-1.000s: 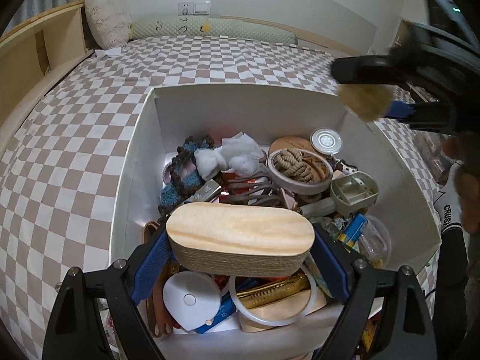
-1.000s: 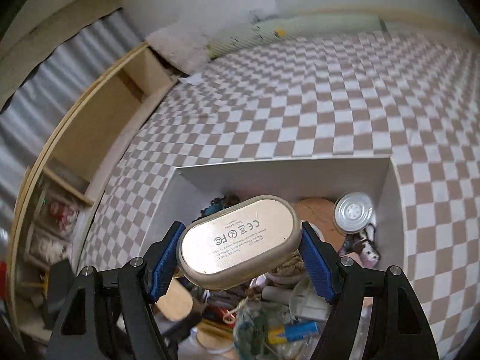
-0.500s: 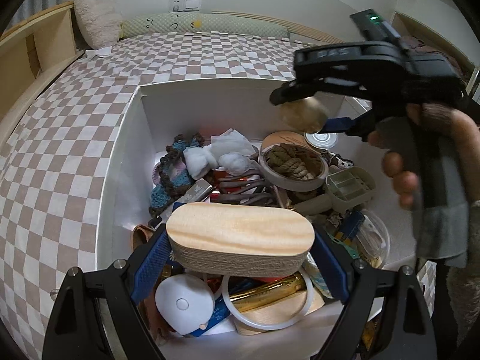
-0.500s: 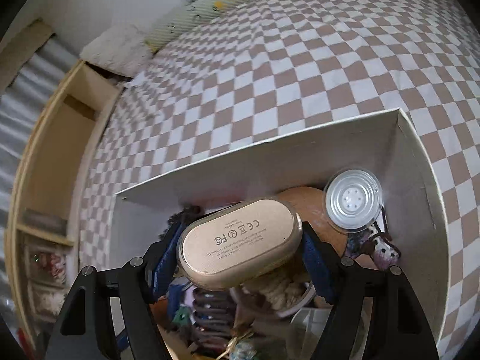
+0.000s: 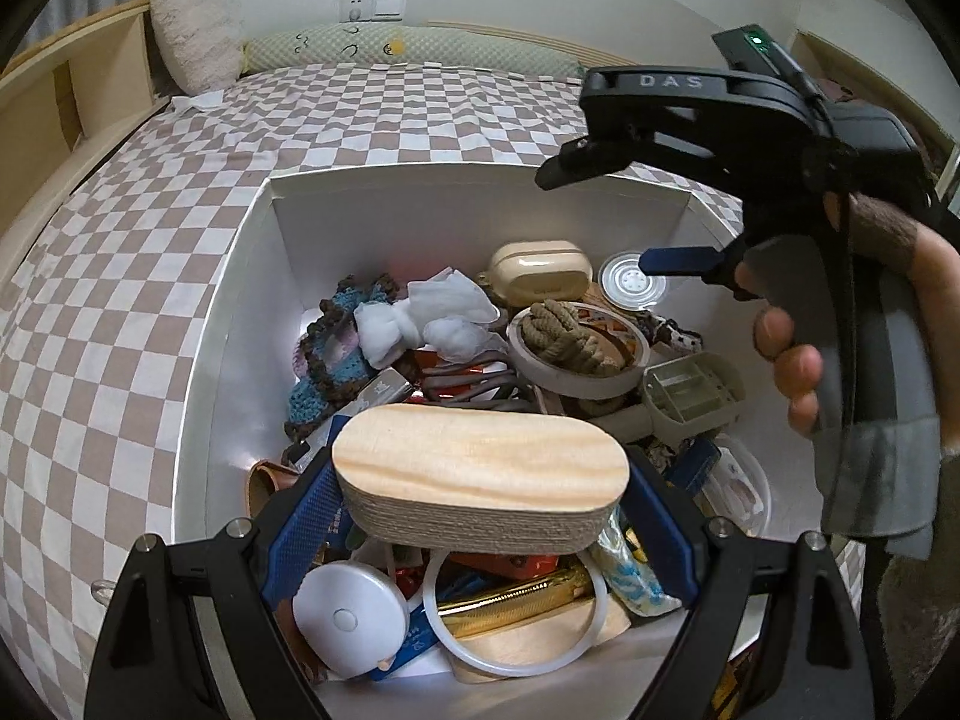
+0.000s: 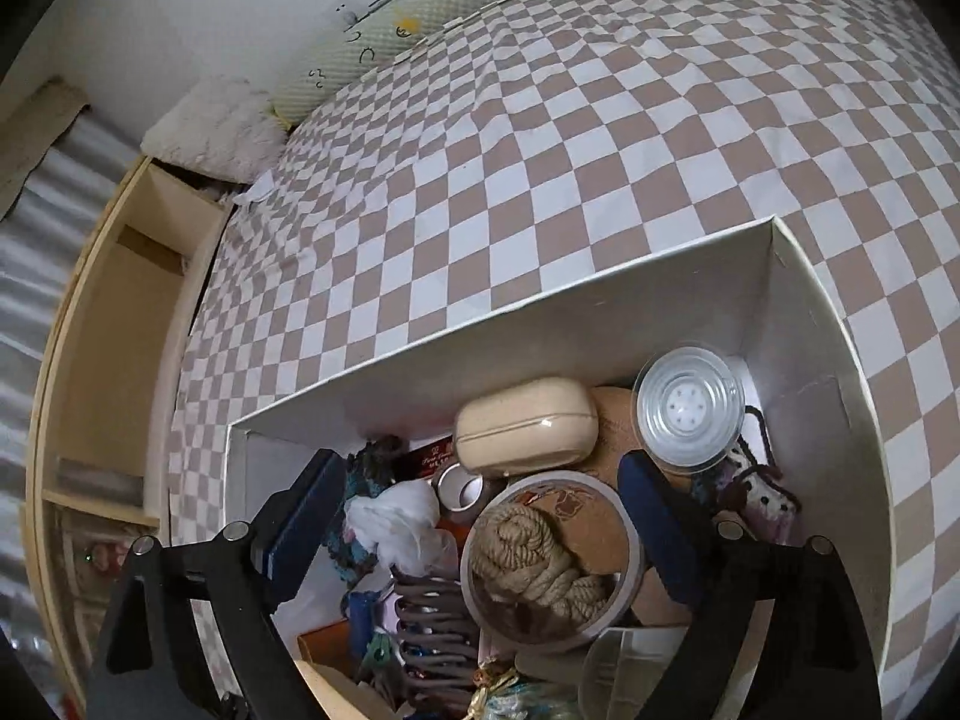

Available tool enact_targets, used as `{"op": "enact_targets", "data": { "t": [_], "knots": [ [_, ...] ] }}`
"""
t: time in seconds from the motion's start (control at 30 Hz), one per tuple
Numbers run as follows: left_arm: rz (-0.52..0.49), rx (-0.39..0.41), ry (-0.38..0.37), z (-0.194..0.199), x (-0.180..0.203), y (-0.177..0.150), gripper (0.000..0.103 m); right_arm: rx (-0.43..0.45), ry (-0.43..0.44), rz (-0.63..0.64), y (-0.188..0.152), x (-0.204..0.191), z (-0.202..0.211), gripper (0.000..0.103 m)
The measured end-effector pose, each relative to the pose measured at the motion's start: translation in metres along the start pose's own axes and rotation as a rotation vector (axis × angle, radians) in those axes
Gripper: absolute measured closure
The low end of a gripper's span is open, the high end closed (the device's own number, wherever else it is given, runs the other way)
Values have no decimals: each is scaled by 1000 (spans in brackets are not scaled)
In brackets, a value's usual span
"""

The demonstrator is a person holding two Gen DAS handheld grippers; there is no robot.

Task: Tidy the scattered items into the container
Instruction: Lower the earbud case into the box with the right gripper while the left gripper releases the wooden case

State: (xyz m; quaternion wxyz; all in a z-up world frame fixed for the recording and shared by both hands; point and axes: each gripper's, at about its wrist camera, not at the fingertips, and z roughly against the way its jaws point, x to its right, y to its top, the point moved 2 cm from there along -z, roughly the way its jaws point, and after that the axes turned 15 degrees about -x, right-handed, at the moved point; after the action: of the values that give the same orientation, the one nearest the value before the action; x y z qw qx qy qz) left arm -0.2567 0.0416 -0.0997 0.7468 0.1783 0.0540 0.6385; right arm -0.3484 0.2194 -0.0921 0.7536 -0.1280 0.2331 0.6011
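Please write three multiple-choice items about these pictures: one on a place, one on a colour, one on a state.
1. Where does the beige earbud case lie?
A. on the bedspread
B. in the white box
C. on the shelf

2. What colour are the left gripper pads?
A. blue
B. red
C. green

3. What does the left gripper hold?
A. nothing
B. a rope coil
C. the oval wooden box

Answers: B, it rests among the items by the far wall; A, blue pads flank the wood; C, both pads press its ends.
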Motion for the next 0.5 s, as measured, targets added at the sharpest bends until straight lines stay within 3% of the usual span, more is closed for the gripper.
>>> {"op": "enact_targets", "data": {
  "t": [0.23, 0.33, 0.5],
  "knots": [
    [1, -9, 20, -2, 0, -1, 12, -35, -2, 30, -6, -5, -11, 11],
    [6, 5, 16, -1, -1, 1, 0, -39, 6, 26, -6, -3, -11, 11],
    [11, 32, 15, 6, -1, 3, 0, -34, 19, 16, -6, 0, -8, 11]
  ]
}}
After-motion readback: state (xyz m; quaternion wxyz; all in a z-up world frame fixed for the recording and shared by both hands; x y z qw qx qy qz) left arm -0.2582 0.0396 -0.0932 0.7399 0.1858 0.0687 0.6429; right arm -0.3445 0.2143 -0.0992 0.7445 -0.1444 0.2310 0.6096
